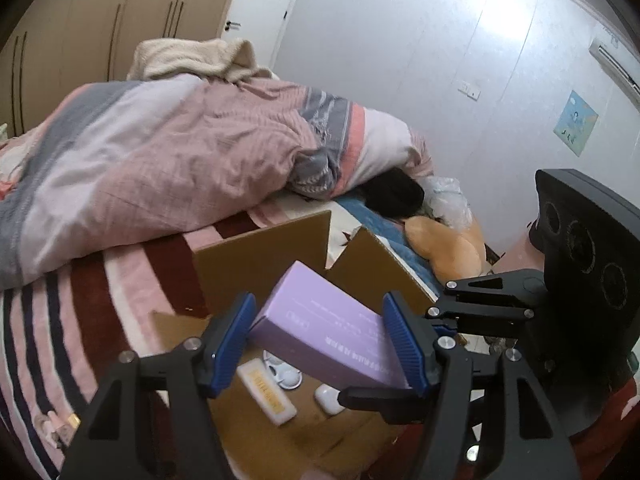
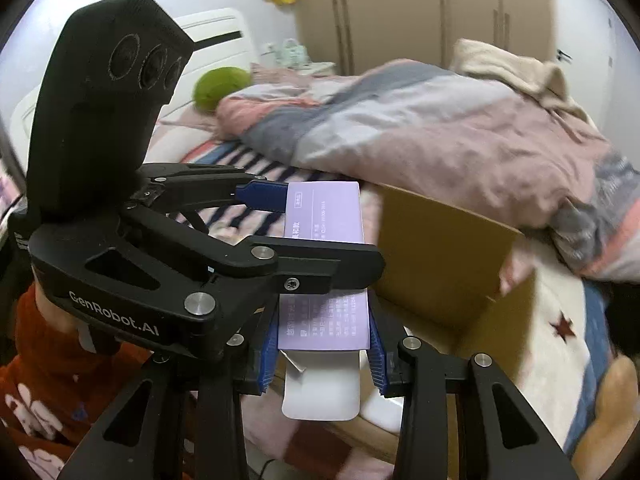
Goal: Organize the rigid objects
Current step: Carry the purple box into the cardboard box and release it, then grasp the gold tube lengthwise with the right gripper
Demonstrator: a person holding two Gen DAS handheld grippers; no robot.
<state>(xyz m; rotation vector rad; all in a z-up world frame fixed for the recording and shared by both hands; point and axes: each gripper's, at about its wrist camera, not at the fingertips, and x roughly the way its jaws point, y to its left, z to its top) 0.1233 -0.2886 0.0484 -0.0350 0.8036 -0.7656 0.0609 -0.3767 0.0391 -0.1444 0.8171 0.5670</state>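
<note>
A long purple box (image 1: 320,332) with printed text hangs over an open cardboard carton (image 1: 260,256) on the bed. My left gripper (image 1: 320,304) is shut on it, blue pads pressing its two long sides. My right gripper (image 2: 324,320) is shut on the near end of the same purple box (image 2: 328,208). In the right wrist view the left gripper (image 2: 324,232) reaches in from the left and clamps the box's middle. Inside the carton lie a white bar with a yellow label (image 1: 266,392) and small white cases (image 1: 328,398).
The carton's wall (image 2: 440,256) stands just behind the box. A bunched pink and grey quilt (image 1: 160,152) fills the bed beyond. An orange plush toy (image 1: 448,248) lies to the right, a green one (image 2: 220,88) near the headboard. A red sleeve (image 2: 48,380) shows low left.
</note>
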